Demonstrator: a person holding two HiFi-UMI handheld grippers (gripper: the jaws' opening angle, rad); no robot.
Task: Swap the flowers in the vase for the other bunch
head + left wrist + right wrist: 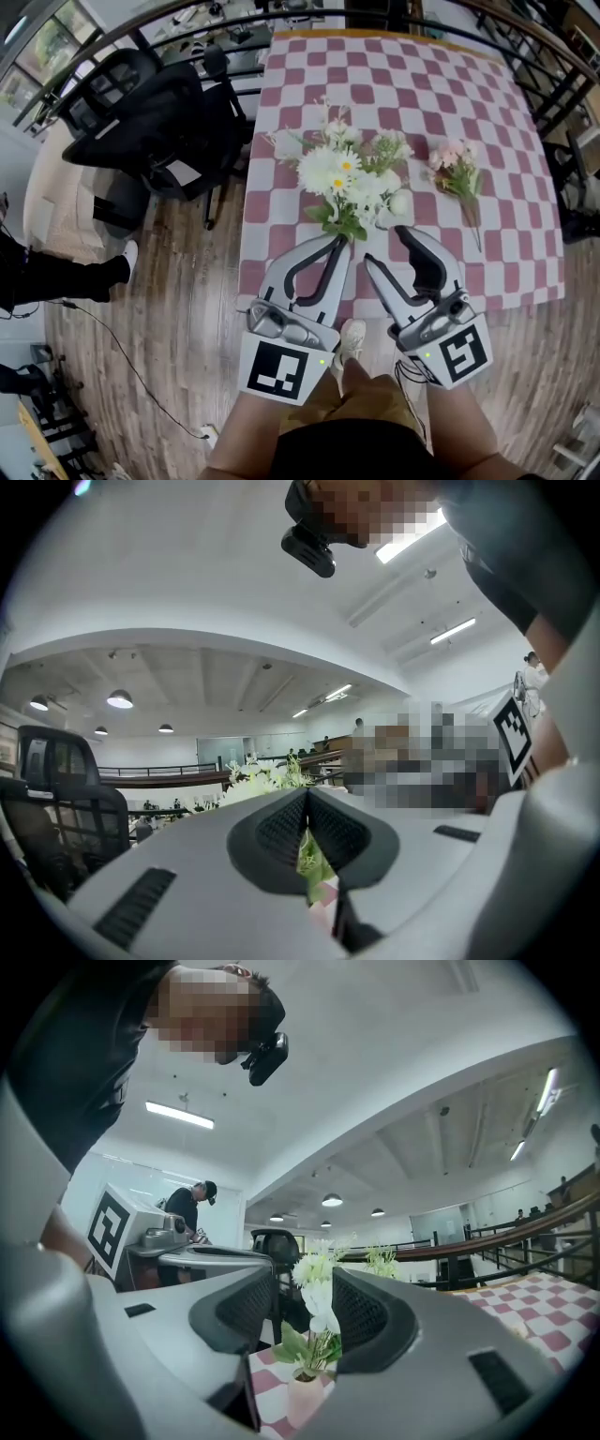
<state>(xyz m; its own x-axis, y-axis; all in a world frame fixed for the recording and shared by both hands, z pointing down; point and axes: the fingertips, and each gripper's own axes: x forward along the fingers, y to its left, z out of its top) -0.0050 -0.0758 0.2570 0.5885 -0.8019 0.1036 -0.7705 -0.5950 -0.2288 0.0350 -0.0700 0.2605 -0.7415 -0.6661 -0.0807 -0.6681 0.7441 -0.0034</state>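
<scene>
Pink-and-white checked cloth (309, 94) is spread over the table, and a black office chair (141, 112) is set at its 9 o'clock. At 6 o'clock the left gripper (339, 240) is held with its jaws closed to a slit, through which only leaves are seen. The right gripper (386, 246) is held wide apart and nothing is gripped. White flowers (347, 178) are stood in a pink vase (302, 1401) mid-table. The pink bunch (457, 169) is laid at their 3 o'clock.
</scene>
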